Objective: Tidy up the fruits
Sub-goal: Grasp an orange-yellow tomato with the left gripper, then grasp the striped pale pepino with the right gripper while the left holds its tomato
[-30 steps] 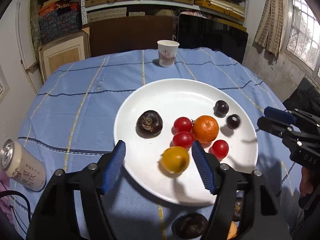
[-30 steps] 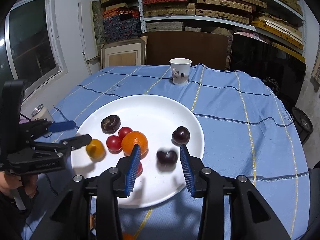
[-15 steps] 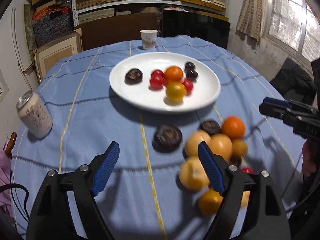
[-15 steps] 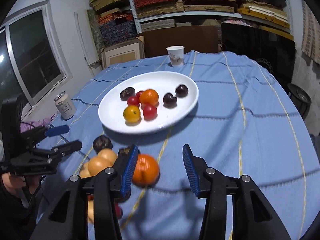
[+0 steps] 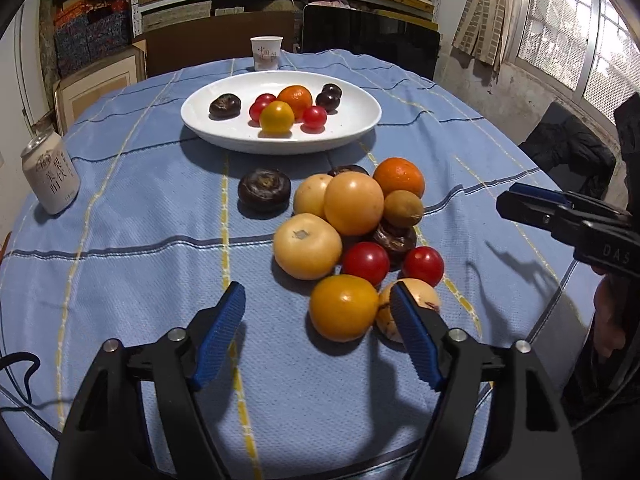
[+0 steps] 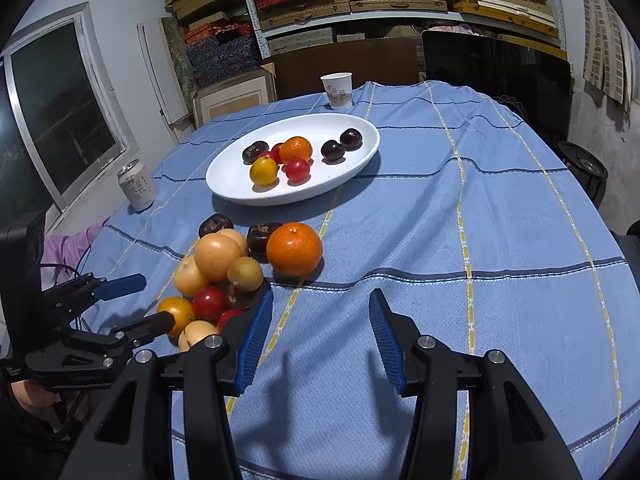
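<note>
A white plate (image 5: 360, 128) (image 6: 224, 184) at the table's middle holds an orange, a yellow tomato, red tomatoes and dark fruits. Nearer me, a loose pile lies on the blue cloth: an orange (image 5: 399, 177) (image 6: 294, 249), pale yellow fruits, red tomatoes (image 5: 366, 263) and dark chestnut-like ones (image 5: 264, 190). My left gripper (image 5: 316, 296) (image 6: 152, 300) is closing its jaws. The pile's front yellow tomato (image 5: 344, 307) (image 6: 176, 310) sits just beyond its right finger, and the pads touch nothing. My right gripper (image 6: 320, 296) (image 5: 510, 198) is open over bare cloth, right of the pile.
A drink can (image 5: 50, 178) (image 6: 136, 186) stands at the table's left edge. At the far edge behind the plate is a paper cup (image 5: 266, 53) (image 6: 337, 91). Shelves of boxes, a dark screen and windows surround the round table.
Both grippers have drawn back from over the plate to the loose pile at the near side. The yellow tomato and a dark fruit stayed on the plate. The right jaws stand wider.
</note>
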### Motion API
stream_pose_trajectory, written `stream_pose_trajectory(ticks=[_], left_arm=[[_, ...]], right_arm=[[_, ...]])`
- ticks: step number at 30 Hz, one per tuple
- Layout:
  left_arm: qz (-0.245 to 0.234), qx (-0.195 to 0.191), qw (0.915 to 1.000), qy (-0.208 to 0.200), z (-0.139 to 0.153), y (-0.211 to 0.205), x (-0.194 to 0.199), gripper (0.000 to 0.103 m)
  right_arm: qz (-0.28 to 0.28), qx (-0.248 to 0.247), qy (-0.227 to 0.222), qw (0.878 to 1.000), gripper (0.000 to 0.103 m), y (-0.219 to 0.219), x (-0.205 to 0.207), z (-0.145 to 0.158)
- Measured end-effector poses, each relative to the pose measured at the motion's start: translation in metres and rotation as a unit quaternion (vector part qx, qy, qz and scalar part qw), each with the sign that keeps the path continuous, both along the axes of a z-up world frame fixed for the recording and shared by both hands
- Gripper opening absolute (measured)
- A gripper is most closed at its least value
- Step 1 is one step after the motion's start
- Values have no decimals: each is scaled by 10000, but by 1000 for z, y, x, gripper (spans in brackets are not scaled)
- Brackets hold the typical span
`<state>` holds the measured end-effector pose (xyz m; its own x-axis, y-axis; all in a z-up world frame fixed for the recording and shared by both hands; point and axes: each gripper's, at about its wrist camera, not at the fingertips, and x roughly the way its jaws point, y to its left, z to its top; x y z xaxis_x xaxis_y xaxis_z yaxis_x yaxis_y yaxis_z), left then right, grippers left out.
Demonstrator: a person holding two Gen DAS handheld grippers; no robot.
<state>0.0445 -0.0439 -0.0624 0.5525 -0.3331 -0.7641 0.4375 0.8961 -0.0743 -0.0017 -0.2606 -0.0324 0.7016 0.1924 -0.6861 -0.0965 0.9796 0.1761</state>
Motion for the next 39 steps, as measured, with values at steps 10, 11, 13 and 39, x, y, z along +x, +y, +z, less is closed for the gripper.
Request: stream_pose_trajectory(ticks=[10,11,13,39], left_arm=[[133,326,9993,90,-13,1,4,51],[134,260,9995,100,-12,3,4,51],[113,215,9996,120,-13,4,5,51],[332,-179,9993,-74,-8,24,2,37]], right_arm=[[65,-94,-92,9999,51,2,-6,3],[72,-81,-84,9999,51,2,-5,3],[96,-69,-54,9999,51,3,-5,2],[1569,-47,60,9876,51,69,-23,-7]])
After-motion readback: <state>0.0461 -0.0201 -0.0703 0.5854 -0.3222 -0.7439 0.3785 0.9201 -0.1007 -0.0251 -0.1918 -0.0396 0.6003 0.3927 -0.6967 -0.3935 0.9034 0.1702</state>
